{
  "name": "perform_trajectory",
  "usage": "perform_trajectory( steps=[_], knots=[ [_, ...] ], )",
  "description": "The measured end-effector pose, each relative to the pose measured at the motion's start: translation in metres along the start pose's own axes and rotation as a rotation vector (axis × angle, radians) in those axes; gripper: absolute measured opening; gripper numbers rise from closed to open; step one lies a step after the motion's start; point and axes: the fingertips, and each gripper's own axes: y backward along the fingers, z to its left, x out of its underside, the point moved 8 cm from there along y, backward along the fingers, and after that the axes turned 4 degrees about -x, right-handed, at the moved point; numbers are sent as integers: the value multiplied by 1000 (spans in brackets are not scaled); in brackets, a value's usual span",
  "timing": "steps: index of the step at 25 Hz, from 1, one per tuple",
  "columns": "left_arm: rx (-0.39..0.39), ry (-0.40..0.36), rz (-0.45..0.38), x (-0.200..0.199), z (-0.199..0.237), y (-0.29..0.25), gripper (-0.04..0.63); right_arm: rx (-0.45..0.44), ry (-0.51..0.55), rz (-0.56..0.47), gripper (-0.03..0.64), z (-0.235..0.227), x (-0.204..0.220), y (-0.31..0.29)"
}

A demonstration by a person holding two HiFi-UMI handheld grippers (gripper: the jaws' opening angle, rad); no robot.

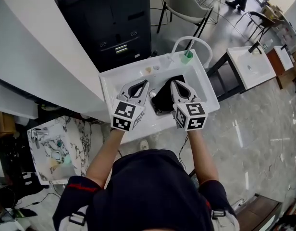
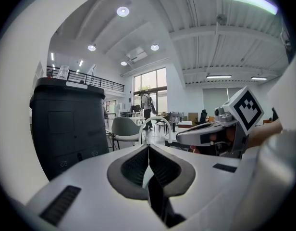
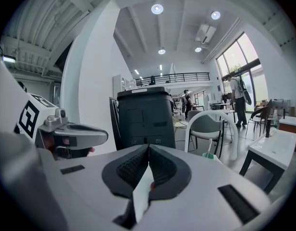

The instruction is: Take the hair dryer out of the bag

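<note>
The black bag (image 1: 162,97) fills the gap between the left gripper (image 1: 146,83) and the right gripper (image 1: 174,84), so the only bare strips of table (image 1: 108,83) lie outside each gripper, towards the left and right rims. At the far edge a green bottle (image 1: 187,57) and a white arch (image 1: 192,39) stand in the way, a few small bits (image 1: 149,70) lie far left, and a tall black cabinet (image 1: 109,18) rises close beyond that corner. Right of the table, open floor (image 1: 263,119) lies before a side table (image 1: 249,67), and a chair (image 1: 184,5) stands beyond the arch.
</note>
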Motion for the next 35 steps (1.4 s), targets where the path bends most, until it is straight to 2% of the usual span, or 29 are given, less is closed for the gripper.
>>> perform_trajectory(
  steps=[13, 21, 35],
  knots=[
    [34, -19, 53, 13, 7, -21, 15, 26, -26, 58, 34, -19, 22, -14],
    [32, 13, 110, 35, 1, -41, 15, -14, -35, 127, 34, -35, 42, -29],
    [34, 162, 234, 91, -18, -86, 15, -86, -61, 289, 35, -76, 85, -52]
  ],
)
